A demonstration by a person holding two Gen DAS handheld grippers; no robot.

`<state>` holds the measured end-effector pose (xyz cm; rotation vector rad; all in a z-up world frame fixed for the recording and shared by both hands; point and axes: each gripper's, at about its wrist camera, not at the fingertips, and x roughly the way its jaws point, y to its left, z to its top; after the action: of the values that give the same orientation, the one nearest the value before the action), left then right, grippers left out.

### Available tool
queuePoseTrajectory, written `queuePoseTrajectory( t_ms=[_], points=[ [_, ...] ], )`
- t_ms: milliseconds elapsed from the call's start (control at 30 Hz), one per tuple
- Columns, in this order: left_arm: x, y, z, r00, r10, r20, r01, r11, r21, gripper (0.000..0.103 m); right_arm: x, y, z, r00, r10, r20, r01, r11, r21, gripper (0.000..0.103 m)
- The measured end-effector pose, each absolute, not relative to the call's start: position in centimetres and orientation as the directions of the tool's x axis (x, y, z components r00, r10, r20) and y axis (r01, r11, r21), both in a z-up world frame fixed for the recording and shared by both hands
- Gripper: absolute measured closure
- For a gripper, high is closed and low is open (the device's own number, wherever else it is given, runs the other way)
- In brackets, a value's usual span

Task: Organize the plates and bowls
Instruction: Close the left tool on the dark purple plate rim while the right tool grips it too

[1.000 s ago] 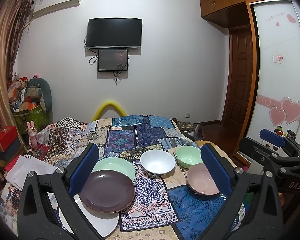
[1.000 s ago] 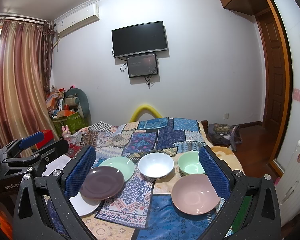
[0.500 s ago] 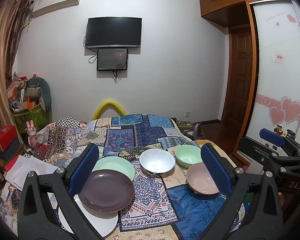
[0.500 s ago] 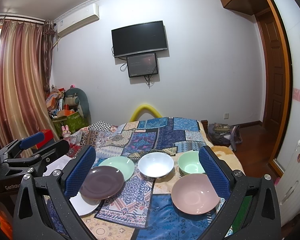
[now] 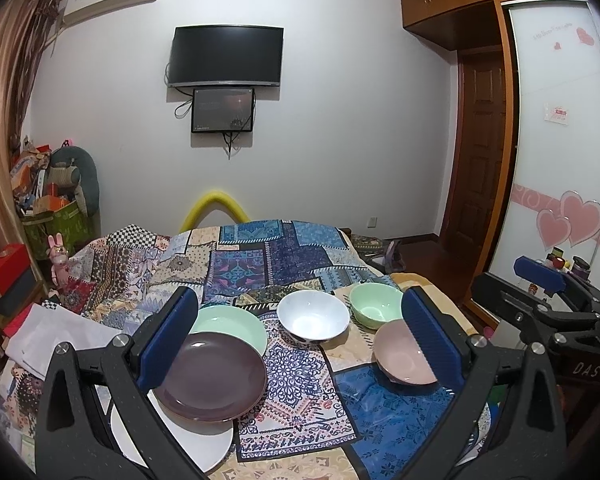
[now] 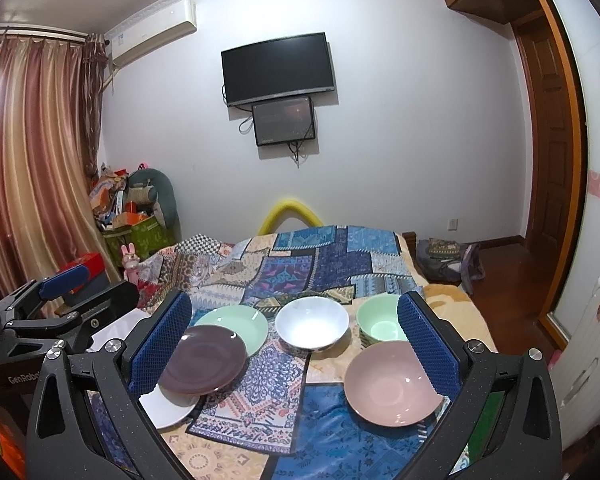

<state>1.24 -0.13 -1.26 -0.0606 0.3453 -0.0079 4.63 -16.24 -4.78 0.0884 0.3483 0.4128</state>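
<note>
On the bed (image 5: 260, 264), left view: left tongs (image 5: 300, 332) spread wide and empty, unmoved from a second ago; purple plate (image 5: 210, 376) overlaps white plate (image 5: 188, 446). Right view: right tongs (image 6: 294, 336) likewise gaping, pink bowl (image 6: 392, 384) untouched. Nothing changed; sorting not started.

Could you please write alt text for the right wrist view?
The open right gripper hovers over a patchwork cloth holding a purple plate, green plate, white plate, white bowl, green bowl and pink bowl.
</note>
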Motion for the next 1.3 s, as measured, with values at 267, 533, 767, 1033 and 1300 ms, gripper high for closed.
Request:
queuePoseTrajectory(
  t_ms=[267,533,767,1033,1300],
  points=[
    [3.7,2.7,-3.4,0.918,-0.037,-0.395,-0.004,0.995,-0.103,0.0,6.4,-14.3,-7.4,0.821,0.418,-0.388,-0.386,0.908,0.163,0.0],
    [6.6,8.6,-7.5,0.863,-0.076,-0.499,-0.016,0.984,-0.178,0.0,9.0,-11.9,-10.4,0.772,0.422,-0.476,-0.396,0.904,0.16,0.0],
    [9.0,13.4,-11.6,0.814,0.005,-0.581,-0.095,0.988,-0.124,0.0,11.2,-9.2,-13.1,0.727,0.417,-0.545,-0.406,0.902,0.149,0.0],
    [13.1,19.6,-17.2,0.712,-0.04,-0.701,-0.145,0.968,-0.203,0.0,13.7,-5.7,-16.0,0.677,0.402,-0.617,-0.427,0.897,0.117,0.002],
    [16.3,23.6,-21.0,0.63,-0.015,-0.776,-0.169,0.973,-0.157,0.028,15.8,-3.1,-19.1,0.58,0.418,-0.699,-0.449,0.88,0.154,0.021]
  ],
)
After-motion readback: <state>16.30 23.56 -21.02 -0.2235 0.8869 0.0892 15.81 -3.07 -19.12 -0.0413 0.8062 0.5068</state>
